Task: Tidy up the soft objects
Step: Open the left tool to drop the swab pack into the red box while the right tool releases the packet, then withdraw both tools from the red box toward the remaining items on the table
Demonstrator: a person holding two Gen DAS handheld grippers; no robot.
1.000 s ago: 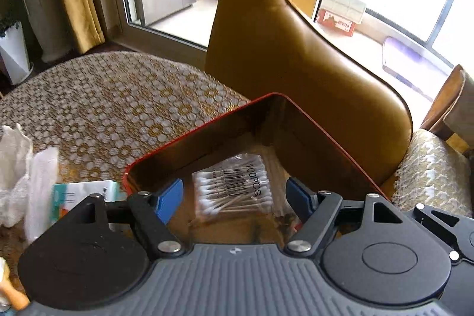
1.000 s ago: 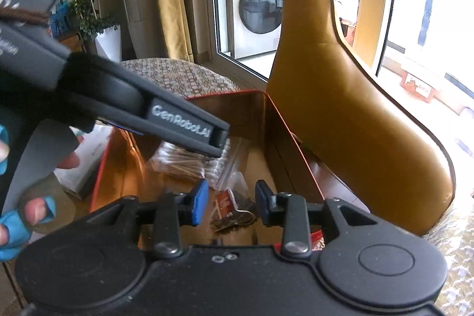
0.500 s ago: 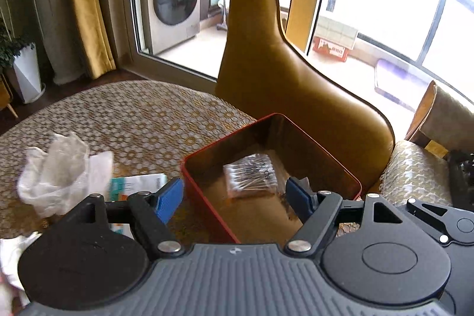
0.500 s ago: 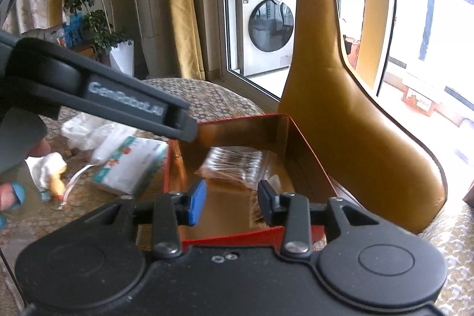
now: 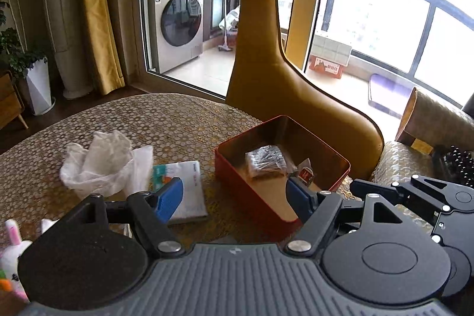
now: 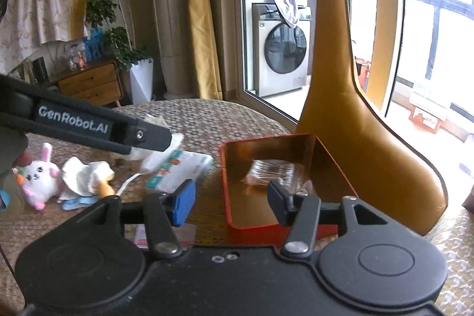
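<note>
Tools: your left tool (image 5: 232, 199) and right tool (image 6: 231, 202) both gape, holding nothing.
Tin: red tin (image 5: 237, 172) at frame centre holds a cotton swab bag (image 5: 266, 160).
Table: plush bunny (image 6: 38, 178) lower left, tissue pack (image 6: 177, 171) beside the tin.

Mustard chair (image 5: 266, 85), gold curtain (image 5: 97, 19), washing machine (image 5: 177, 25) behind glass, bright gridded window (image 5: 400, 5), potted plant (image 6: 115, 19)
</note>
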